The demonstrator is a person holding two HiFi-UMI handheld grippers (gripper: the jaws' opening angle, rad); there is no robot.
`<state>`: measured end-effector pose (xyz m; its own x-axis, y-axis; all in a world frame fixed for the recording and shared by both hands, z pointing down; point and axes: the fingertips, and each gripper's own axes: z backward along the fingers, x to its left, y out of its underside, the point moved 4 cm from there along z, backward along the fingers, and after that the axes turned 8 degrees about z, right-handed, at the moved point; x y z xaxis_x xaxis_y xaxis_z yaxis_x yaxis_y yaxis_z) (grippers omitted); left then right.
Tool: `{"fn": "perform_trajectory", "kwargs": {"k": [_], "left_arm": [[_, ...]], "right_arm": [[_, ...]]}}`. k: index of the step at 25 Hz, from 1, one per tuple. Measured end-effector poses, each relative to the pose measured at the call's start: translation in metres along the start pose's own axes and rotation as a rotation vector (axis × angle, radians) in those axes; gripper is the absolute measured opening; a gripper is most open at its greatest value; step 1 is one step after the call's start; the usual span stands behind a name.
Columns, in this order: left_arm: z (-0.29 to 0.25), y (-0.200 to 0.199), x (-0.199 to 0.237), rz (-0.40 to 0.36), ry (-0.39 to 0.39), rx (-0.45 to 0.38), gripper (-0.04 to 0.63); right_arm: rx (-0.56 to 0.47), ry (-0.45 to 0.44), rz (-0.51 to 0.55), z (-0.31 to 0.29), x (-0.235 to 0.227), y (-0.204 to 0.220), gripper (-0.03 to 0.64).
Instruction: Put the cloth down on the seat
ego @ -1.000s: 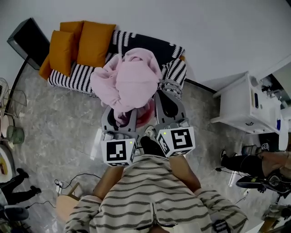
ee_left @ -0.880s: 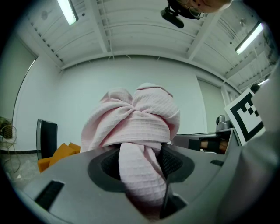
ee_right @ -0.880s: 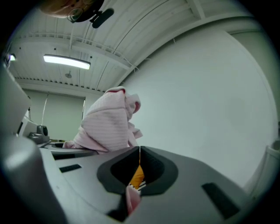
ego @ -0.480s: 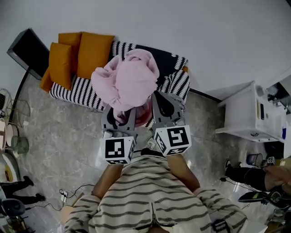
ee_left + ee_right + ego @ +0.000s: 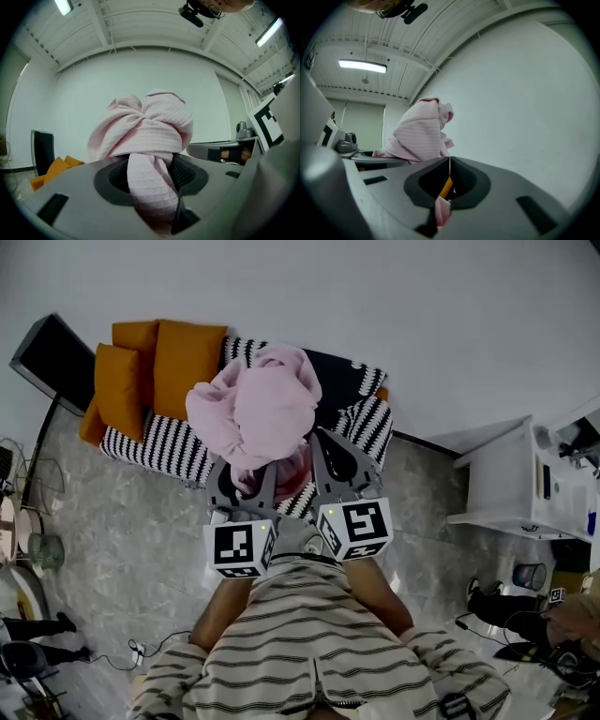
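Your left tongs [image 5: 151, 180] are clamped on a thick twist of the pink cloth [image 5: 258, 413], which bulges up above them; your right tongs [image 5: 446, 183], just beside, are closed on what looks like a small corner of it. The striped sofa seat [image 5: 173, 439] lies ahead of and below both, so the bundle should go forward and down, right of the orange cushions [image 5: 169, 357].

cloth [image 5: 258, 413] over seat [image 5: 173, 442], cushions [image 5: 155, 367] on seat's left end, cabinet [image 5: 502, 488] right
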<state>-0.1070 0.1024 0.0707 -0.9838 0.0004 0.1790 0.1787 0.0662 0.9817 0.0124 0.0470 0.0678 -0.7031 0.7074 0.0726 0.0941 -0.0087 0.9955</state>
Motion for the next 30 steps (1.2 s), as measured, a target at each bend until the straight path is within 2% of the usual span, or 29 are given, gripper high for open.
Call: {"fn": "perform_trajectory", "kwargs": {"k": [9,20,30], "left_arm": [[-0.026,0.028,0.011,0.033,-0.007,0.086,0.213],[-0.080,0.060,0.035,0.059,0.068,0.211,0.213],[-0.116,0.101,0.058,0.068,0.096,0.299,0.213]], "right_arm": [[0.064,0.009,-0.036,-0.021,-0.013,0.029,0.014],[0.179,0.093,-0.102,-0.063,-0.029,0.074,0.014],[0.270,0.146,-0.136,-0.093,-0.033,0.122,0.014]]}}
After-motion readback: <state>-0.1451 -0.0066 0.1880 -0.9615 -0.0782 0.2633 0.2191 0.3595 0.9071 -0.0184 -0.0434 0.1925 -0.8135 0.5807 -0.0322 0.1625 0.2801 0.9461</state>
